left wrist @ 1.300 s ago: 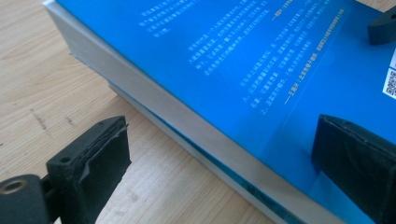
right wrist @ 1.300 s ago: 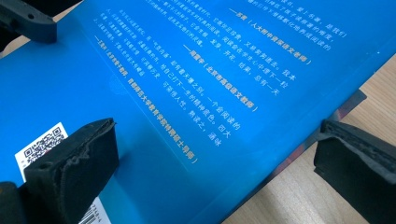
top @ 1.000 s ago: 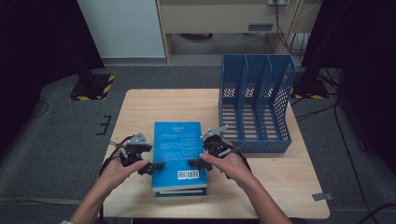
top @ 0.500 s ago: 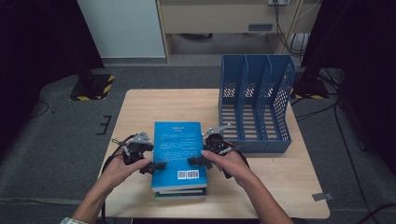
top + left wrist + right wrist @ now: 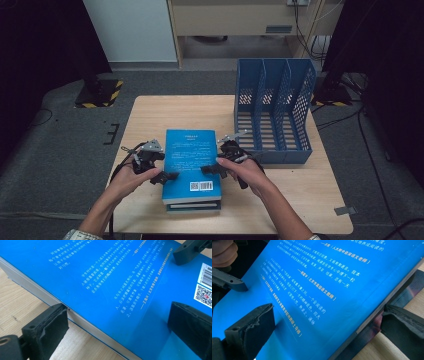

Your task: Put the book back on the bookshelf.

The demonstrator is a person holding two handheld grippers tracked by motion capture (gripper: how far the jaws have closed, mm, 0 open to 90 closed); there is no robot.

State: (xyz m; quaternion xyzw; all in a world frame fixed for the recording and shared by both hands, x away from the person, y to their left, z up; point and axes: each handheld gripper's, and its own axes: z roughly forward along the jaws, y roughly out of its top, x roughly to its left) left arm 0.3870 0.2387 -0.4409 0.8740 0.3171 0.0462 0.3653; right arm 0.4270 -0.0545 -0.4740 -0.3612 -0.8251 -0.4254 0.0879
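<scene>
So both grippers are straddling the blue book (image 5: 192,160), which lies flat on a second book (image 5: 194,205) on the bench (image 5: 280,200): left gripper (image 5: 164,176) spread over its left edge, right gripper (image 5: 209,169) spread over its right edge. Blue file rack (image 5: 274,112) sits just beside it.

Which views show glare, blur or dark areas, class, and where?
High view: table evenly lit, room edges nearly black. Left gripper view: pale sheen on the blue book, near jaws soft. Right gripper view: bright glare across the cover's upper right, small print still readable, jaws slightly blurred.
</scene>
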